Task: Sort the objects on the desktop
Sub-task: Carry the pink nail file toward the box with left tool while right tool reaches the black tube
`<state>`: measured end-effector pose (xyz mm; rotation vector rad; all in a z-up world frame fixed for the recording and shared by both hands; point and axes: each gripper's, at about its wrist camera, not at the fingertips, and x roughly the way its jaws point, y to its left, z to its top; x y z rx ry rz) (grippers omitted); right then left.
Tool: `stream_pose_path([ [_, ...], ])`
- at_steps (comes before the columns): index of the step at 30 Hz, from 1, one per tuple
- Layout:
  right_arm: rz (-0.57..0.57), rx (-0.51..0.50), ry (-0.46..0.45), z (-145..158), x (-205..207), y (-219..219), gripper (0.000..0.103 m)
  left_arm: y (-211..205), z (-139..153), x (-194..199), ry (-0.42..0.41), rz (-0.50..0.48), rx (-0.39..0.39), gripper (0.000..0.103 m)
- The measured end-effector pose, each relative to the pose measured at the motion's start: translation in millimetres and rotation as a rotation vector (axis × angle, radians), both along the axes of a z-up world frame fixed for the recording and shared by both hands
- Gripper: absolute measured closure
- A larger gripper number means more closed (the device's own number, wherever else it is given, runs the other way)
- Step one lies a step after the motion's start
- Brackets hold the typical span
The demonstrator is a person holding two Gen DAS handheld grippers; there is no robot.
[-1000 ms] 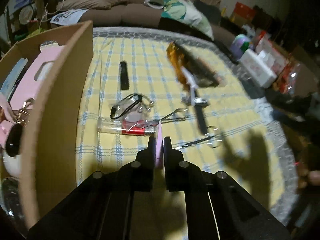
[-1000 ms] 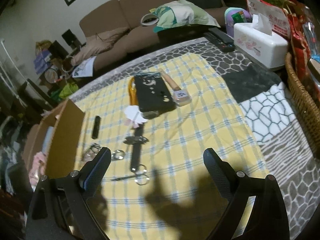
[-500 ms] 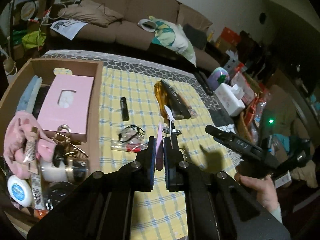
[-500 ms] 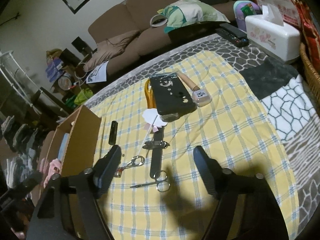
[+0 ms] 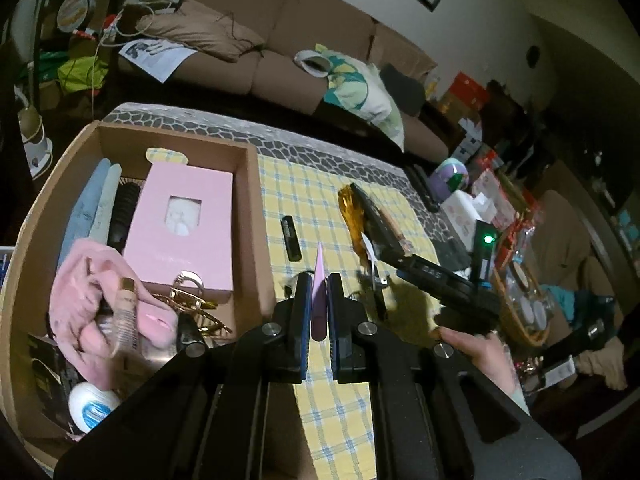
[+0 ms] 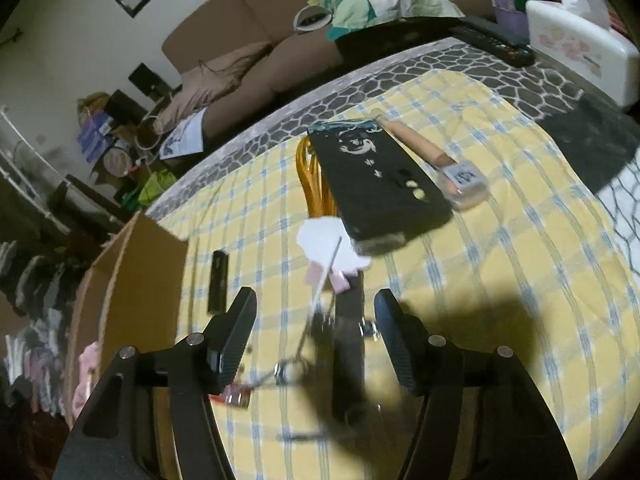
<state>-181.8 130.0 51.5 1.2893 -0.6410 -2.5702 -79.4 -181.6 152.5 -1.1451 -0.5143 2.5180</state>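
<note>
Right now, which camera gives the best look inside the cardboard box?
The left wrist view: it looks down into the cardboard box, showing a pink carton and pink cloth. The right wrist view shows only the box's outer wall from the side.

Most print is too blurred to read; only faint letters, perhaps "DAS", show on the right tool (image 5: 432, 272).

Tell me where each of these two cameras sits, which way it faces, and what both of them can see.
Left wrist: on the left gripper, shut on a thin pink card, facing down over the cardboard box and yellow checked cloth; a hand shows at right.
Right wrist: on the right gripper, jaws closing over a dark strap, nothing gripped.
Shared: the box, cloth, black stick and sofa.
</note>
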Motion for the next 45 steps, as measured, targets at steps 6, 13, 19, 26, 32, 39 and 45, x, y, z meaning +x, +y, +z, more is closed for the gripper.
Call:
stream_pose_path([
  [6, -0.043, 0.057, -0.059, -19, -31, -10, 0.038, -3, -11, -4, -0.034, -0.01, 0.011, 0.096],
  [13, -0.099, 0.07, -0.088, -27, -55, -13, 0.037, 3, -4, -2, -0.016, -0.027, 0.023, 0.096],
  [19, -0.044, 0.093, -0.06, -22, -47, -13, 0.07, 0, -4, -3, -0.022, -0.018, 0.042, 0.096],
  [26, -0.016, 0.022, -0.067, -9, -20, 3, 0.086, -11, -6, -3, -0.039, 0.009, 0.063, 0.096],
  [32, -0.15, -0.082, -0.117, -26, 2, 53, 0.09, -21, 3, 5, -0.019, 0.019, 0.085, 0.096],
  [39, -0.164, -0.251, -0.099, -39, -7, 66, 0.088, -23, 3, 0, -0.021, 0.024, 0.097, 0.096],
  [45, -0.156, -0.264, -0.078, -38, -22, 55, 0.067, -21, -1, -3, -0.035, 0.02, 0.097, 0.096],
])
